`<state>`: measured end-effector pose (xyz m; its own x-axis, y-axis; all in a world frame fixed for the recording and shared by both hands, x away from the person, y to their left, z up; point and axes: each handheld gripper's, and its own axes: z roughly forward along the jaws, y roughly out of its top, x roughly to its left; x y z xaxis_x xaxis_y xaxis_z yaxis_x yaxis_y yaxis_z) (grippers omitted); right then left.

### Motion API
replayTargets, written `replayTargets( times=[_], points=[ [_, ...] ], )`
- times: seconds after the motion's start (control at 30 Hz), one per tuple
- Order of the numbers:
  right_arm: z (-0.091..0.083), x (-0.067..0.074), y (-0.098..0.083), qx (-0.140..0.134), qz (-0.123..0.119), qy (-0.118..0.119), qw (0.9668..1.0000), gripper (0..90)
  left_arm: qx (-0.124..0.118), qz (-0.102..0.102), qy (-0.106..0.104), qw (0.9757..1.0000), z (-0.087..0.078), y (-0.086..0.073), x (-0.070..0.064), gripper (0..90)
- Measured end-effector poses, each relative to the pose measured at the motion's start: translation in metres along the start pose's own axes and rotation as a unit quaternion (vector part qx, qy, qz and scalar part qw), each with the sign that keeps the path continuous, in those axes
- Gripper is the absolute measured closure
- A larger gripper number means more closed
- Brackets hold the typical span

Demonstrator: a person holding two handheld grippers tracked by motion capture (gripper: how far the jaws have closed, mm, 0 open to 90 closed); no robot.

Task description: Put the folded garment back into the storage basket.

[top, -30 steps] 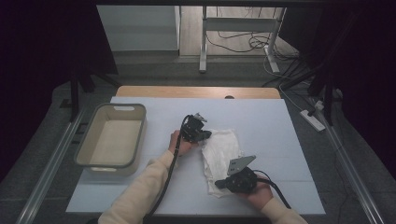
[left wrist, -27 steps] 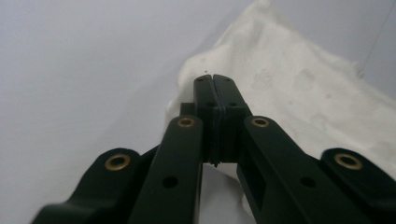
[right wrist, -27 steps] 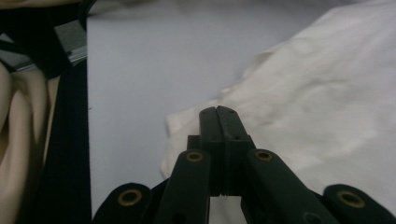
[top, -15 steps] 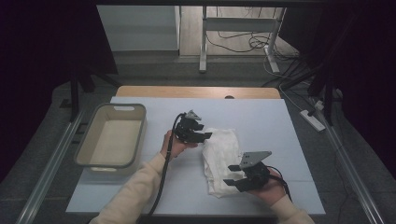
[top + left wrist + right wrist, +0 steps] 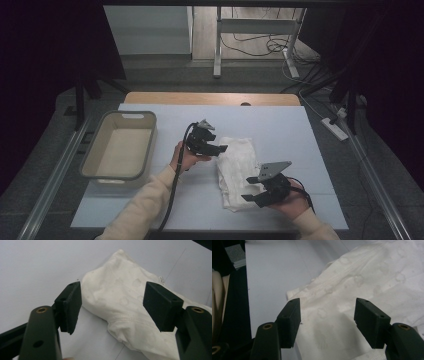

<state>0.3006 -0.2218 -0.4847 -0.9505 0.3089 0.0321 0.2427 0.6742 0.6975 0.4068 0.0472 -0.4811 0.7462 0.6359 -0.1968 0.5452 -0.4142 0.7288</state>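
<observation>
A white cloth (image 5: 236,167) lies folded and a little rumpled on the pale table (image 5: 280,125). My left gripper (image 5: 220,148) hovers just off the cloth's upper left corner. Its jaws have just been opening and stand open, with the cloth (image 5: 125,295) lying beyond and below the pads, untouched. My right gripper (image 5: 247,189) hangs over the cloth's lower right edge. Its jaws have also just been opening and are open above the fabric (image 5: 367,277). Nothing is pinched in the left gripper (image 5: 112,307) or the right gripper (image 5: 327,317).
A beige plastic tub (image 5: 95,155) stands empty at the table's left side. A wooden strip (image 5: 210,98) runs along the far edge. On the floor to the right lies a power strip (image 5: 334,129) with cables, and metal rails flank the table.
Both grippers were down on the cloth with jaws shut. They have let go, opened and lifted a little, the left drawing left and the right drawing right. The cloth stays flat.
</observation>
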Motion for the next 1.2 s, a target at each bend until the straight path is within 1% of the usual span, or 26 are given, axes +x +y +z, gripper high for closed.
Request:
replayTargets(
  times=[0.13, 0.27, 0.4, 0.53, 0.63, 0.73, 0.77, 0.87, 1.0, 1.03, 1.07, 1.1, 1.2],
  points=[
    [0.001, 0.002, 0.000, 0.009, -0.008, 0.001, 0.9999, 37.7, 0.007, -0.002, -0.004, 1.0000, 0.002, -0.001, 0.001, 30.1],
    [0.004, 0.006, 0.002, 0.025, -0.022, 0.003, 0.9994, 36.7, 0.008, -0.001, -0.003, 1.0000, 0.001, -0.001, 0.001, 29.4],
    [0.009, 0.009, 0.002, 0.036, -0.033, 0.002, 0.9988, 35.0, 0.010, -0.005, -0.005, 0.9999, 0.001, -0.001, 0.001, 28.9],
    [0.018, 0.013, 0.002, 0.058, -0.049, 0.004, 0.9971, 33.5, 0.016, -0.002, -0.007, 0.9998, 0.004, -0.001, 0.000, 28.2],
    [0.025, 0.016, 0.001, 0.083, -0.066, 0.008, 0.9943, 32.2, 0.018, -0.001, -0.007, 0.9998, 0.005, -0.001, 0.000, 28.0],
    [0.031, 0.017, 0.000, 0.102, -0.079, 0.007, 0.9916, 30.2, 0.020, -0.003, -0.007, 0.9998, 0.006, -0.002, 0.000, 27.9],
    [0.033, 0.019, 0.000, 0.110, -0.090, 0.003, 0.9898, 29.9, 0.020, -0.003, -0.007, 0.9998, 0.006, -0.002, 0.000, 27.9],
    [0.036, 0.023, 0.001, 0.122, -0.115, -0.009, 0.9859, 29.8, 0.023, -0.003, -0.011, 0.9997, 0.007, -0.002, -0.001, 28.0],
    [0.037, 0.023, 0.003, 0.133, -0.120, -0.009, 0.9837, 29.8, 0.024, 0.003, -0.012, 0.9996, 0.008, -0.002, -0.004, 27.9],
    [0.038, 0.023, 0.004, 0.132, -0.120, -0.009, 0.9838, 30.2, 0.024, 0.003, -0.012, 0.9996, 0.008, -0.002, -0.004, 27.9],
    [0.038, 0.023, 0.005, 0.137, -0.123, -0.010, 0.9829, 31.1, 0.025, 0.002, -0.012, 0.9996, 0.008, -0.002, -0.003, 27.9],
    [0.039, 0.022, 0.005, 0.137, -0.121, -0.009, 0.9831, 32.9, 0.025, 0.001, -0.012, 0.9996, 0.009, -0.002, -0.003, 27.9],
    [0.038, 0.020, 0.006, 0.132, -0.113, -0.010, 0.9848, 45.0, 0.026, -0.003, -0.011, 0.9996, 0.009, -0.003, -0.001, 27.9]
  ],
)
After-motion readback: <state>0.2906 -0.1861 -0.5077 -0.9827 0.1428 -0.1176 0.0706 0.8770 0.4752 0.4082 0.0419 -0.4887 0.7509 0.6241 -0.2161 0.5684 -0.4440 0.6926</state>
